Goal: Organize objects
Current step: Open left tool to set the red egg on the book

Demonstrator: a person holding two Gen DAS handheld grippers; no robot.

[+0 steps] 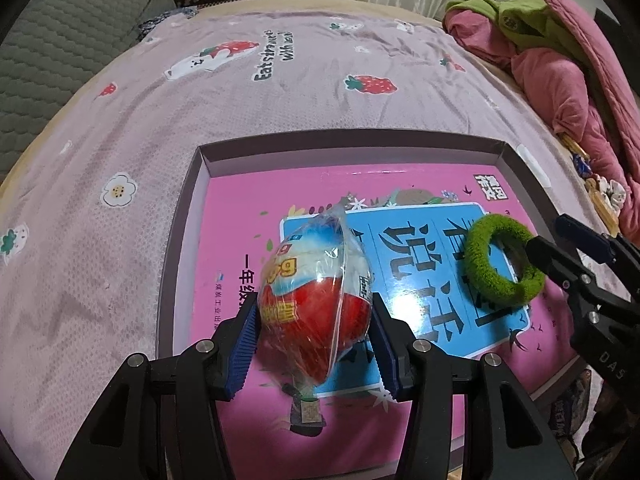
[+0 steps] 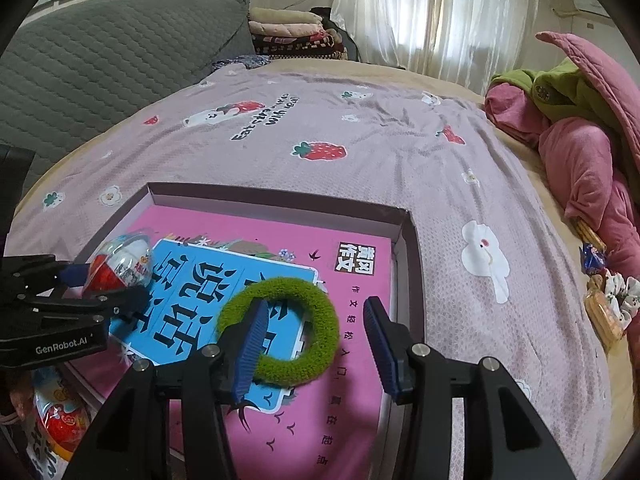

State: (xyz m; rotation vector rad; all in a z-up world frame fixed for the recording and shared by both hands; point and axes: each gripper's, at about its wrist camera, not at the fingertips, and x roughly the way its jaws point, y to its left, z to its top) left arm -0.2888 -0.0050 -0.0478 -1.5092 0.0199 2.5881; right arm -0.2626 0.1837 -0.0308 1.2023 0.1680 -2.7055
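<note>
**Currently: egg gripped at left, hair tie released at right**

From my remote station I read the following status.

1. Left hand-held gripper (image 1: 314, 322): closed on the wrapped toy egg (image 1: 316, 304). Both blue ribbed pads press the egg's sides. The egg is red and white inside clear film and is held above the pink book (image 1: 232, 232).

2. Right hand-held gripper (image 2: 316, 340): jaws apart, gripping nothing. No earlier view is available to me, so I report only the present state. The green hair tie (image 2: 280, 332) lies flat on the blue panel of the book cover. The left finger (image 2: 250, 344) stands inside the ring's opening, against its near-left band; the right finger stands outside the ring, clear of it.

3. Box lid (image 1: 180, 248): a shallow dark-rimmed tray resting on the bed. The pink book lies flat inside it and fills most of the floor.

4. Bed sheet (image 1: 200, 128): lilac, printed with strawberries, flowers and lettering. It carries the tray.

5. Second wrapped egg (image 2: 60, 424): visible in the right wrist view, outside the tray at its near-left corner, below the left gripper body.

6. Surroundings: pink and green bedding (image 2: 580, 140) is heaped along the right edge of the bed. Small snack packets (image 2: 600, 312) lie beside it. Folded blankets (image 2: 288, 32) are stacked at the far end, near the curtain.
</note>
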